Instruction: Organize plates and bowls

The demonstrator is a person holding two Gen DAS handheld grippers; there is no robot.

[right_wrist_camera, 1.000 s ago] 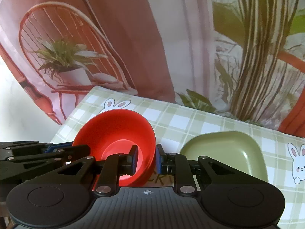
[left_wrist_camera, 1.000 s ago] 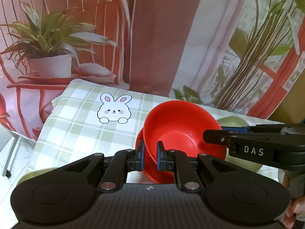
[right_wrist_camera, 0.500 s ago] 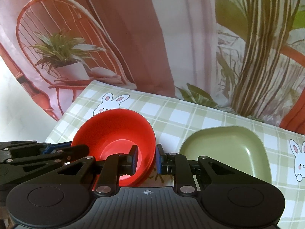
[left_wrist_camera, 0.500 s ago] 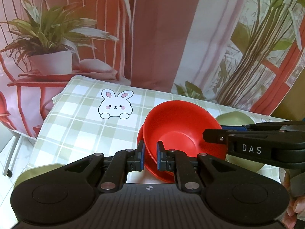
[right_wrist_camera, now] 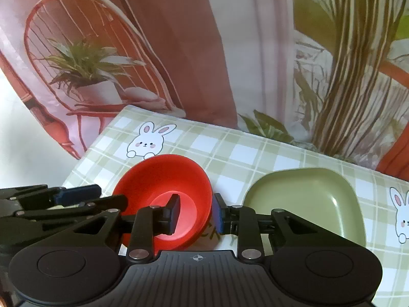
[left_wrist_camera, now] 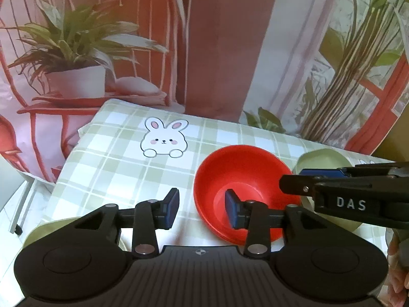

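Note:
A red bowl [left_wrist_camera: 242,176] rests nested on other red dishware on the checked tablecloth; it also shows in the right wrist view [right_wrist_camera: 166,179]. My left gripper [left_wrist_camera: 200,208] is open, its jaws astride the bowl's left rim without gripping. My right gripper [right_wrist_camera: 195,213] is open, its jaws astride the bowl's right rim. A green square plate [right_wrist_camera: 306,204] lies right of the bowl, partly hidden behind the right gripper in the left wrist view [left_wrist_camera: 322,157].
Another green dish [left_wrist_camera: 48,230] peeks out at the lower left, under my left gripper. The tablecloth [left_wrist_camera: 122,158] has bunny prints. A printed backdrop hangs behind the table's far edge. The table's left edge drops off.
Both grippers have opened and let go of the red bowl's rim. The bowl has come down level onto the red stack.

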